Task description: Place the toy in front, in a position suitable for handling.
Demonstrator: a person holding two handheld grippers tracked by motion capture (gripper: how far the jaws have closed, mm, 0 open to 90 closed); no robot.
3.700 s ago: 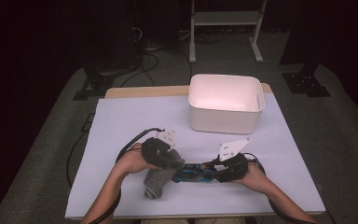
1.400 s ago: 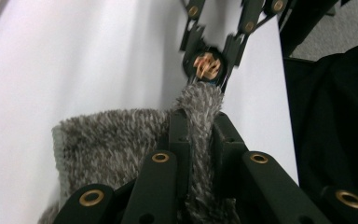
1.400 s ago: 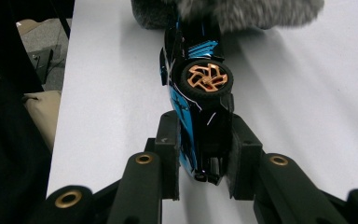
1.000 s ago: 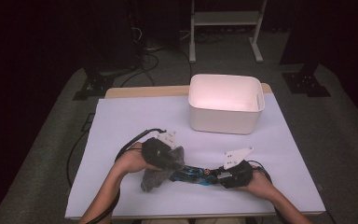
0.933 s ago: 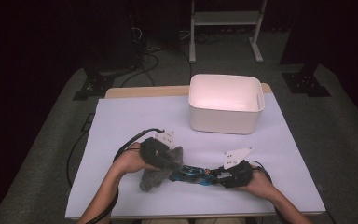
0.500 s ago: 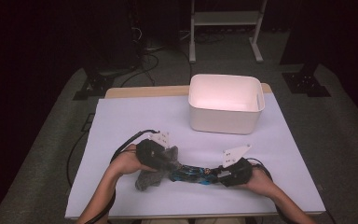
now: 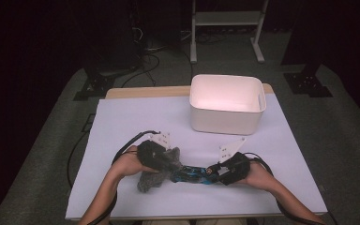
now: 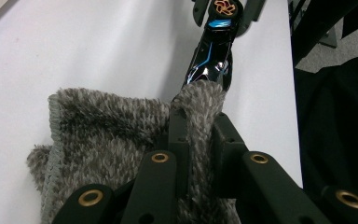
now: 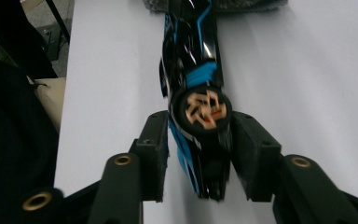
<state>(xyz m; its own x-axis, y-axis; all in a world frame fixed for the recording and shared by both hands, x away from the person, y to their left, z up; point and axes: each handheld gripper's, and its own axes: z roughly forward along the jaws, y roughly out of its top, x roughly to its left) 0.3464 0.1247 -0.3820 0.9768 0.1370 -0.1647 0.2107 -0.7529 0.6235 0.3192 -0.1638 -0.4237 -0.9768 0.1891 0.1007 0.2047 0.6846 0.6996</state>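
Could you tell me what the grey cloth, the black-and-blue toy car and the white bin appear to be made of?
The grey cloth looks like plush, fleecy fabric: shaggy pile with a stitched edge. The toy car seems hard glossy plastic, perhaps lacquered metal: sharp highlights on its black-and-blue body. The white bin looks like smooth matte plastic with rounded moulded corners.

High camera sits above the person's side, looking forward and down over the whole table (image 7: 122, 117). Each gripper camera rides low and close, sighting along its own jaws. Both face inward; all three share the toy car (image 7: 194, 174) (image 8: 212, 56) (image 9: 193, 51).
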